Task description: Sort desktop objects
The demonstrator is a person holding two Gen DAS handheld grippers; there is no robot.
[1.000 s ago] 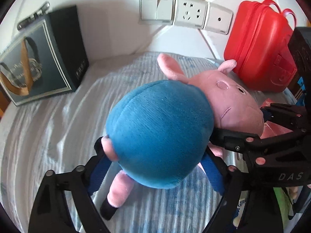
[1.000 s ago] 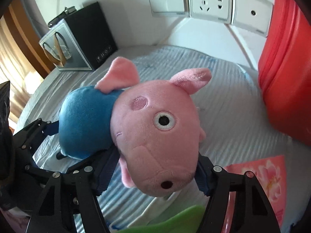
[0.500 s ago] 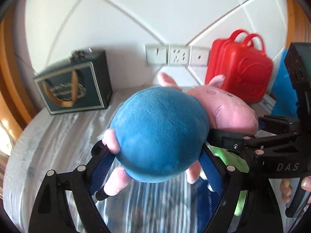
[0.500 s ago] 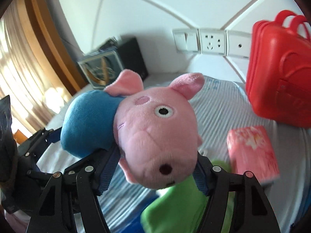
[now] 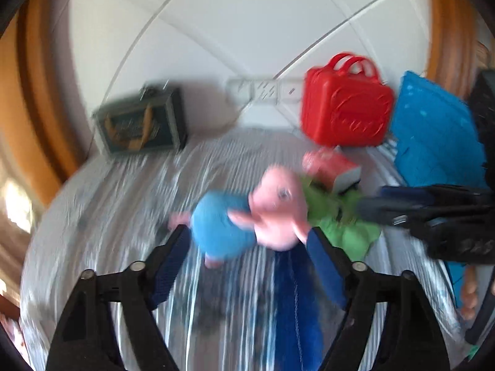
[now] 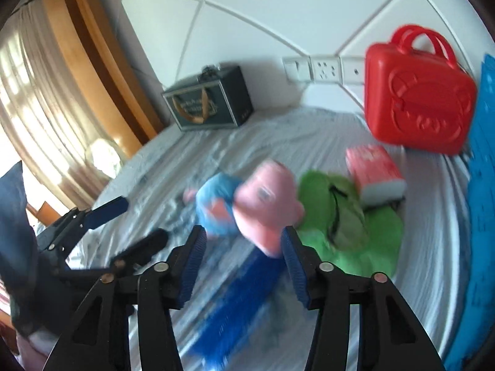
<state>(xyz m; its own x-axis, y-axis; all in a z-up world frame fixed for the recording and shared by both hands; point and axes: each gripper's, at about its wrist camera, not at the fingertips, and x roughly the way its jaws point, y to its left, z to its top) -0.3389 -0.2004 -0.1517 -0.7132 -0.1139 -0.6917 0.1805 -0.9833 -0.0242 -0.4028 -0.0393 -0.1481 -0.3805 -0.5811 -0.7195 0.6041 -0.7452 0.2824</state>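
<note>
I see the plush pig lying crosswise on the striped sheet, head toward my right, just ahead of both spread, empty tools; left tool, right tool

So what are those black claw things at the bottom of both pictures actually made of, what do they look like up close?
Each is a black, angular plastic frame with triangular cut-outs and small silvery screw heads at the joints. The left gripper and right gripper each end in two flat fingers faced with ribbed blue pads. No cables or sleeves show, and the blur hides any lettering.
</note>
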